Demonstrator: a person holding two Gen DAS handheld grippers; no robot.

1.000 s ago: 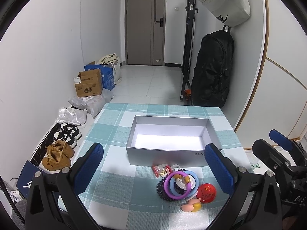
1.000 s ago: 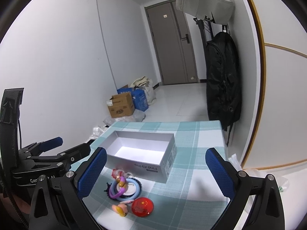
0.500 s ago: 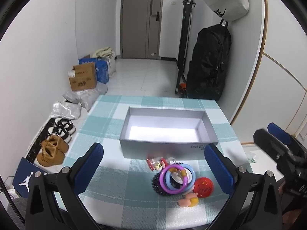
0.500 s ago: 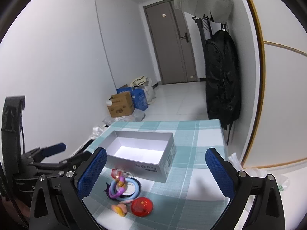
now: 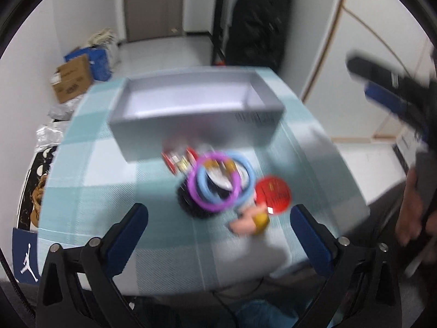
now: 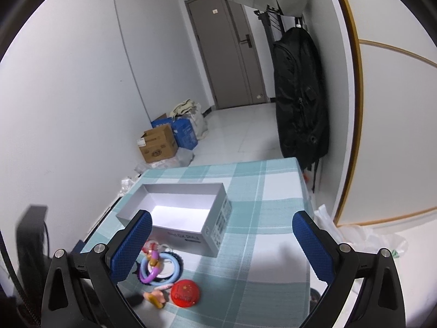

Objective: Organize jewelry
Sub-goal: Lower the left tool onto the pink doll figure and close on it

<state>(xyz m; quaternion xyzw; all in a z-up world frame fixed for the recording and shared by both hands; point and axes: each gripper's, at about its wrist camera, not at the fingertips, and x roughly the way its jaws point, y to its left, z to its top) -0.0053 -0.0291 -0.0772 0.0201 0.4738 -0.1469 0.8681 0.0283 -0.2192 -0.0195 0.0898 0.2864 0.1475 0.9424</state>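
Left claw (image 5: 218,235) wide open, nothing between its blue pads, hanging over the near edge of the tabletop (image 5: 109,180) and tilted down at the pile. Right claw (image 6: 218,246) also spread wide and empty, lower and off to the right side

Jewelry pile sits straight ahead of the left claw, just beyond its fingertips and roughly centred between them: purple bangle (image 5: 215,183) overlapping a light blue bangle (image 5: 240,183), both lying flat on a dark spiky ring (image 5: 188,199). Pink-and-yellow trinket (image 5: 250,221) is the nearest piece, red round badge (image 5: 273,194) just right of the bangles, small red-and-white bits (image 5: 177,161) on the far side against the box wall (left view is motion-blurred, so fine detail can't be read)

From the right claw the same pile lies low and left, close behind its left finger, so the left claw looks better lined up. Bangles are rings lying flat, no long axis; a rim pinch from above seems the likely approach

Open grey box (image 5: 196,114) stands directly behind the pile, touching or nearly touching it, long side across the view, looks empty inside. Likely drop spot, and its near wall must be cleared on the lift

Farther off: cardboard carton (image 6: 158,147) on the floor, black backpack (image 6: 300,95) hanging on the wall, grey door (image 6: 232,54)
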